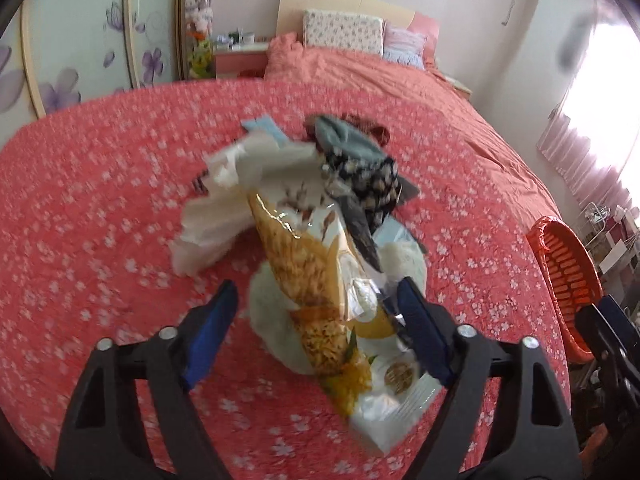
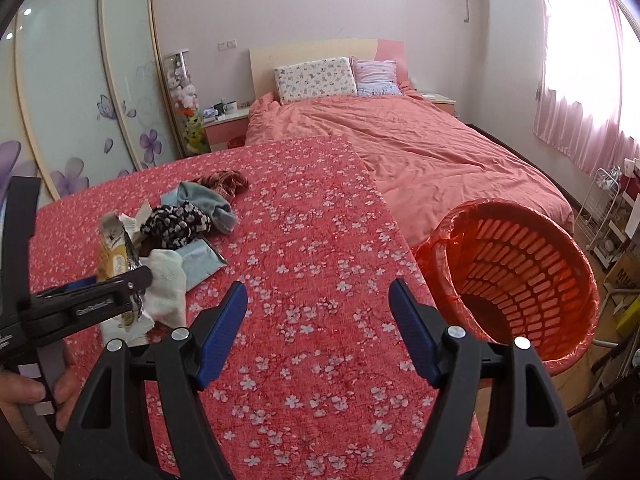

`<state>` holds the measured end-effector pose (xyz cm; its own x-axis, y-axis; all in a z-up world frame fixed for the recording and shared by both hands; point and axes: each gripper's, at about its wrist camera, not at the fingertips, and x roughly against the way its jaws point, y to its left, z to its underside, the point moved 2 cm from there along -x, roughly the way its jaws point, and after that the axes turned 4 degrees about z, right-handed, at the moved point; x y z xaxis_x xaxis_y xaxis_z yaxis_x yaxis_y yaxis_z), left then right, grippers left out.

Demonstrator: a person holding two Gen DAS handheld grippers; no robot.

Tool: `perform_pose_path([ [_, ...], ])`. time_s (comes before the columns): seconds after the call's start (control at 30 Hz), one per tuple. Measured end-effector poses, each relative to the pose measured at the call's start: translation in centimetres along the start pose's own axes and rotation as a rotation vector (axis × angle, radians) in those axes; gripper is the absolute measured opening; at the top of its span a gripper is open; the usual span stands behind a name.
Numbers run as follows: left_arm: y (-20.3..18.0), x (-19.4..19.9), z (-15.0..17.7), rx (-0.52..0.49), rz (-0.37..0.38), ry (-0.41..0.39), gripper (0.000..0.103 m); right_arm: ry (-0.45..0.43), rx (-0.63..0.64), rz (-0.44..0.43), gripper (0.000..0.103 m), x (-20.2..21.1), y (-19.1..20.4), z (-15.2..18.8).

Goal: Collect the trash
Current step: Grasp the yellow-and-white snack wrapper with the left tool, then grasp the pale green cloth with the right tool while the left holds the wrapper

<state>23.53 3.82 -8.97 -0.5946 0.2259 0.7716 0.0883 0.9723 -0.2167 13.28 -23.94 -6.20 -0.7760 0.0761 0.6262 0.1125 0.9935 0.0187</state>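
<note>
1. On the flowered cloth [image 2: 320, 220], towards its left side in the right wrist view: a mixed heap of litter and clothing. Includes a yellow-and-white snack wrapper [image 1: 304, 264], crumpled white tissues [image 1: 208, 232] and a pale blue packet [image 2: 200, 260], tangled with a dark patterned garment [image 1: 368, 184] and a grey-green one [image 1: 344, 136].
2. Just off the cloth's right edge: an orange basket [image 2: 532, 280] with a red liner, seemingly empty as far as its inside shows. Judged from that, nothing collected yet.
3. Left gripper [image 1: 316, 284]: spread wide, straddling the wrapper's lower end, one pad at the wrapper's edge, the other clear of it. Not clamped.
4. Right gripper [image 2: 318, 284]: equally wide, holding nothing, above bare cloth between heap and basket.
5. Still to do, by this reading: clamp the wrapper, carry it to the basket, then return for tissues and packet. Clothing probably not trash.
</note>
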Motion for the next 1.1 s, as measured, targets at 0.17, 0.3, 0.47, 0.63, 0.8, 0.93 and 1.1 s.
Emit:
perform_pose_path([
  [0.17, 0.6, 0.3, 0.1, 0.013, 0.016, -0.027, 0.045, 0.015, 0.002, -0.007, 0.073, -0.5, 0.1, 0.3],
  [0.3, 1.5, 2.2, -0.2, -0.024, -0.007, -0.079, 0.035, 0.021, 0.012, -0.019, 0.073, -0.7, 0.9, 0.5],
  [0.47, 3.8, 3.0, -0.3, -0.035, -0.015, -0.087, 0.014, 0.030, 0.033, -0.049, 0.073, -1.2, 2.7, 0.5],
  [0.63, 6.5, 3.0, 0.1, -0.006, -0.048, -0.074, 0.012, 0.036, 0.067, -0.109, 0.073, -1.8, 6.0, 0.4],
  [0.8, 8.8, 3.8, 0.3, 0.017, -0.071, -0.086, 0.012, 0.046, 0.106, -0.177, 0.073, -2.6, 9.4, 0.0],
  [0.93, 10.4, 4.7, 0.2, 0.031, -0.088, -0.104, 0.012, 0.069, 0.122, -0.209, 0.073, -3.9, 11.7, -0.3],
  [1.1, 12.0, 5.4, 0.1, 0.054, -0.101, -0.114, 0.012, 0.113, 0.145, -0.207, 0.066, -5.6, 13.2, 0.1],
])
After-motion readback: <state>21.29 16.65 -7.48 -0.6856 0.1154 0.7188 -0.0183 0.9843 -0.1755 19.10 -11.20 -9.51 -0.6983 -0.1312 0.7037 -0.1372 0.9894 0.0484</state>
